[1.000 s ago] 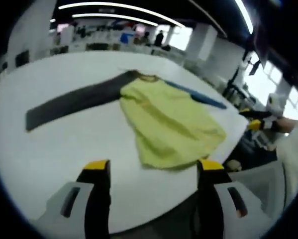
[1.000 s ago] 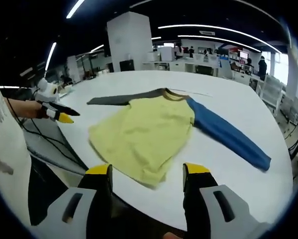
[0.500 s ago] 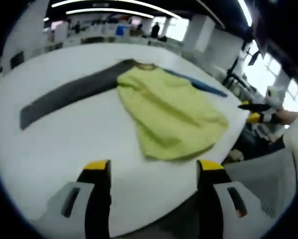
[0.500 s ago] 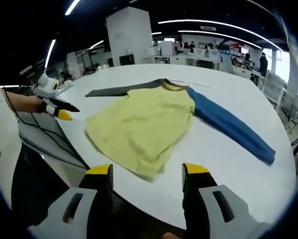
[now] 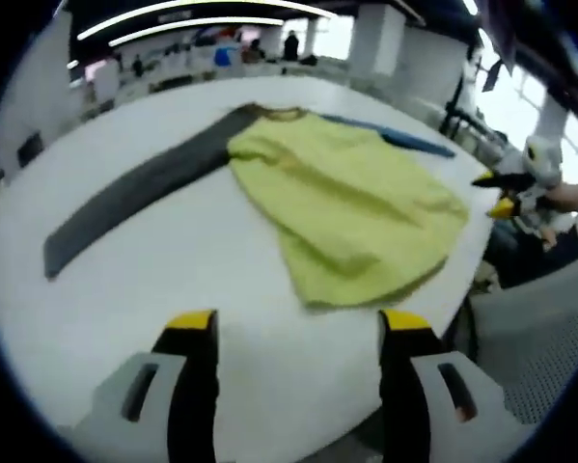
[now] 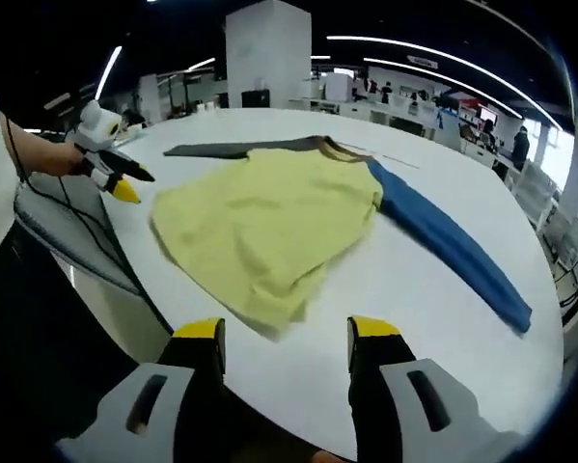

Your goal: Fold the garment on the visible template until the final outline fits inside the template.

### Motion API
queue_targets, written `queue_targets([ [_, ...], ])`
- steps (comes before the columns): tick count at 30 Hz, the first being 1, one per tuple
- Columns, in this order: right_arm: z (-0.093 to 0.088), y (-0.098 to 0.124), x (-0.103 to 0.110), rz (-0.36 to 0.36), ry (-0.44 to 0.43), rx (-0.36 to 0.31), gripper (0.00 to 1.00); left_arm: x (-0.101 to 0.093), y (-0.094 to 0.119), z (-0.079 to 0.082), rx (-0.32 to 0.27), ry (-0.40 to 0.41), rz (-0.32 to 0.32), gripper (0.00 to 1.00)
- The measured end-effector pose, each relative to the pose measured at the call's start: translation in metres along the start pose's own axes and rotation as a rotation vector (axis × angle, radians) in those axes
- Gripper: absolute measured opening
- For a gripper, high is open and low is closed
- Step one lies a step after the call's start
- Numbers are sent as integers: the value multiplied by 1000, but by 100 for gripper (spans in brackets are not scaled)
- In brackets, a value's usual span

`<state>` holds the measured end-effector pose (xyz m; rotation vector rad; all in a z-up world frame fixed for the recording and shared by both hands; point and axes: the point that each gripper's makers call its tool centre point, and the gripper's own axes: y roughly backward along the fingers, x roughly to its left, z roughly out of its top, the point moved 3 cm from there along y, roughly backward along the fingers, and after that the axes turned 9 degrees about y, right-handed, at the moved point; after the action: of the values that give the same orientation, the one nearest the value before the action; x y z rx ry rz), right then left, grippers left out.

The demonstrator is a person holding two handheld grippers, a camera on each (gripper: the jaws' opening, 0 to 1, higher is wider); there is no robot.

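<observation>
A yellow-green shirt lies spread flat on a white table, with one grey sleeve and one blue sleeve stretched out to the sides. In the right gripper view the same shirt shows its blue sleeve to the right and grey sleeve at the far left. My left gripper is open above the table, short of the hem. My right gripper is open near the hem's corner. Each gripper shows small in the other's view: the right one and the left one.
The table edge runs close below the hem on the person's side. A chair stands by the table. Desks, pillars and people fill the far background of the office.
Both grippers have moved closer to the table and the shirt's hem; the shirt looks larger. The shirt itself lies as before.
</observation>
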<state>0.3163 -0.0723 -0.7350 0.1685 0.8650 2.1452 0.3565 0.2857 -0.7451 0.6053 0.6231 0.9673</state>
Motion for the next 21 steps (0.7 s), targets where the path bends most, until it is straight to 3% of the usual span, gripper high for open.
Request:
queue_targets([
  [14, -12, -15, -6, -16, 54, 40, 46, -3, -15, -5, 40, -47, 13, 60],
  [21, -12, -25, -9, -11, 85, 46, 43, -4, -18, 2, 39, -87, 20, 56],
])
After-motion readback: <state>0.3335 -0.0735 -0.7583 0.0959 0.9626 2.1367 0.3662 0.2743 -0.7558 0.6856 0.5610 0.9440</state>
